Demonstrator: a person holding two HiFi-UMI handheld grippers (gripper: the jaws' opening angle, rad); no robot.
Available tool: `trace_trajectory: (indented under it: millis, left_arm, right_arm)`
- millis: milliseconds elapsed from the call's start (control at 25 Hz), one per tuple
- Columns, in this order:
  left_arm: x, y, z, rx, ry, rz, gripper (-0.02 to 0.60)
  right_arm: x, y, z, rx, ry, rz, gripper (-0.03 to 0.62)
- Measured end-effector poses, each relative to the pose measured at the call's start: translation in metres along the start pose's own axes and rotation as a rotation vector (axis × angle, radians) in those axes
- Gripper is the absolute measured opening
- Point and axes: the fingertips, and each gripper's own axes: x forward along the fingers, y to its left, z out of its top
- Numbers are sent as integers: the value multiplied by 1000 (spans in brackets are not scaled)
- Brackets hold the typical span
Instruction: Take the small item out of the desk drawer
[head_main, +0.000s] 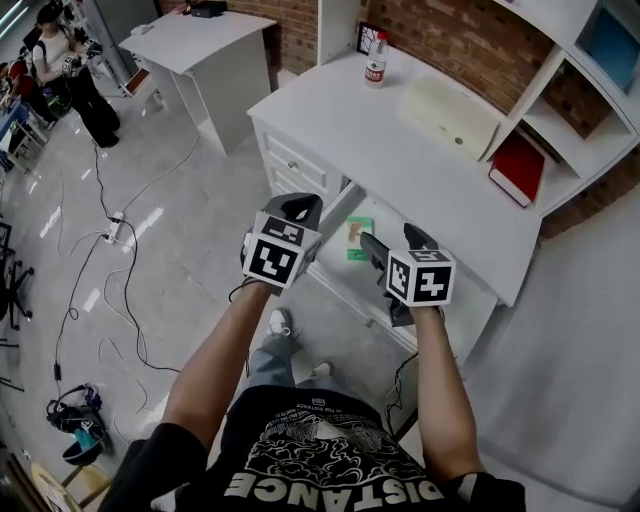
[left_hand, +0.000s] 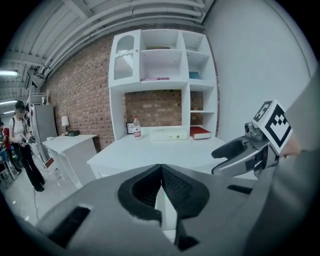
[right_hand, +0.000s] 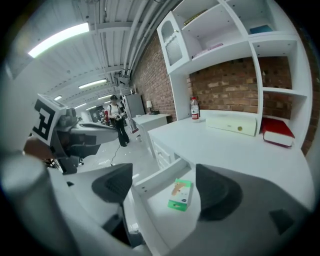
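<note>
- R gripper (head_main: 385, 262) hung over the open drawer (right_hand: 156, 181), jaws spread wide w/ nothing gripped. The small green box (right_hand: 180, 195) sat lined up between them but lower down, not touched.
- L gripper (head_main: 298, 208) was just beside it near the drawer front, jaws pinched together on nothing.
- Imo the step in hand was the reach-in: drop the R gripper straight down onto the box, one pad on each long side, and keep clear of the drawer wall and the desk (head_main: 400, 150) edge above.
- Box looked like light cardboard, so prob go gentle on the squeeze or it'll crush or skid.
- Drawer: just that box, lying flat on the white bottom; rest looked bare afaict.
- Low shelf cubby at the desk's back held a red book (head_main: 518, 165).
- Desktop had a red-label bottle (head_main: 376, 60) and a cream case (head_main: 450, 115).
</note>
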Motion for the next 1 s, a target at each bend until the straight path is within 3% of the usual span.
trace_trajectory:
  millis: [1000]
  left_arm:
    - [106, 76, -61, -43, 104, -147, 9]
  right_arm:
    - [139, -33, -65, 74, 280, -108, 420]
